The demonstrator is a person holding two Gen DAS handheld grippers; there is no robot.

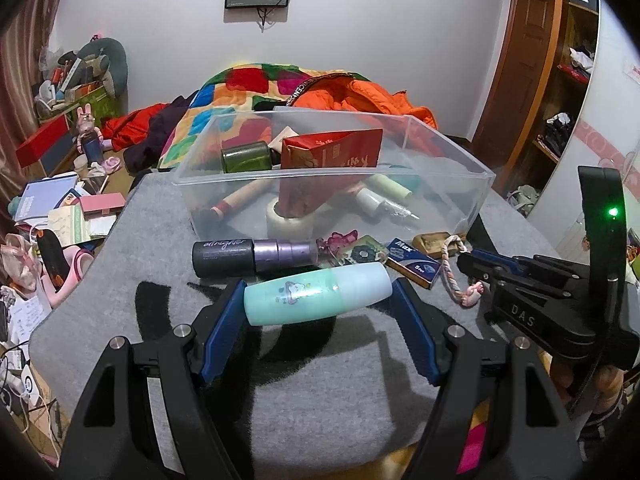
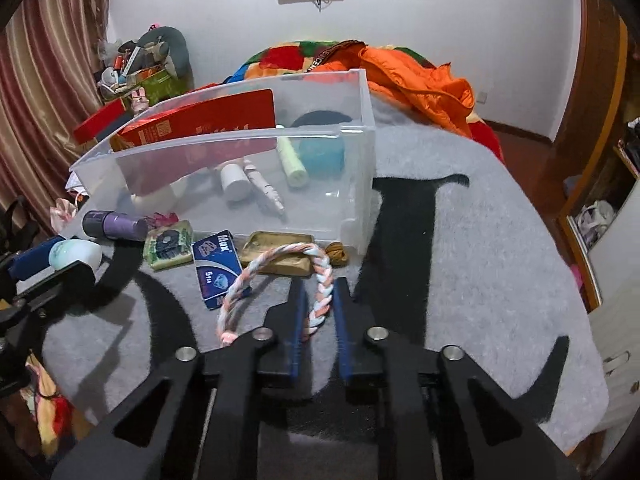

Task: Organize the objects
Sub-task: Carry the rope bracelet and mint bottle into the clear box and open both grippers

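Note:
A mint-green bottle (image 1: 316, 298) lies crosswise between the blue pads of my left gripper (image 1: 318, 286), which is shut on its two ends just above the grey mat (image 1: 320, 380). The same bottle (image 2: 76, 254) shows at the left edge of the right wrist view. My right gripper (image 2: 320, 284) is shut on a pink, white and blue braided cord loop (image 2: 276, 256), whose far end rests on a tan block (image 2: 280, 254). The left wrist view shows this cord (image 1: 450, 276) hanging from the right gripper (image 1: 466, 266). Behind them stands a clear plastic bin (image 1: 460, 184).
The bin (image 2: 360, 152) holds a red packet (image 1: 332, 156), a green jar (image 1: 244, 156), a tape roll (image 1: 288, 220) and tubes. In front of it lie a black-and-purple spray bottle (image 1: 256, 256), a green packet (image 2: 168, 244) and a blue Max box (image 2: 216, 268). Clutter lies on the floor at left.

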